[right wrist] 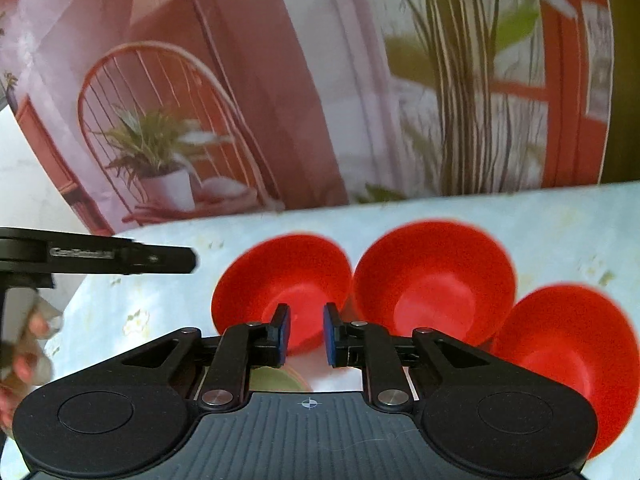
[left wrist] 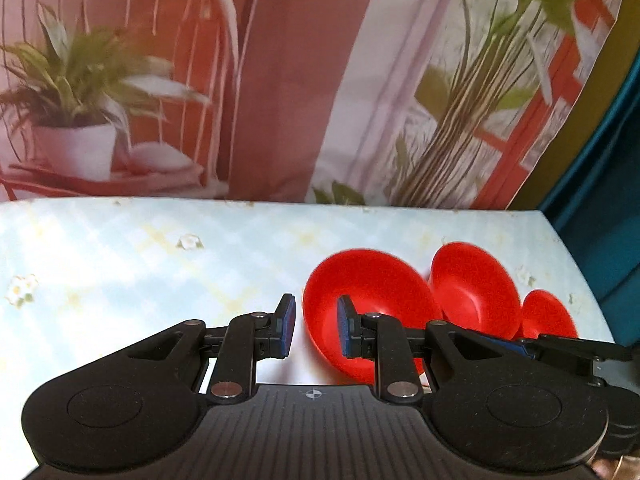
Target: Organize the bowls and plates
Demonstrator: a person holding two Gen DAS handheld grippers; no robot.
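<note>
Bright, motion-blurred fisheye views, edges bowed

I see three bowls on the table (right wrist: 560,216), in a row running left to right. The left bowl (right wrist: 280,276) and middle bowl (right wrist: 434,280) sit just beside each other, perhaps touching; blur hides it. The right bowl (right wrist: 568,356) lies nearer me, against the middle one. My right gripper (right wrist: 307,334) hangs before the left bowl, my left gripper (left wrist: 316,330) at that bowl's left rim. A backdrop (right wrist: 320,80) stands behind the table.
</note>
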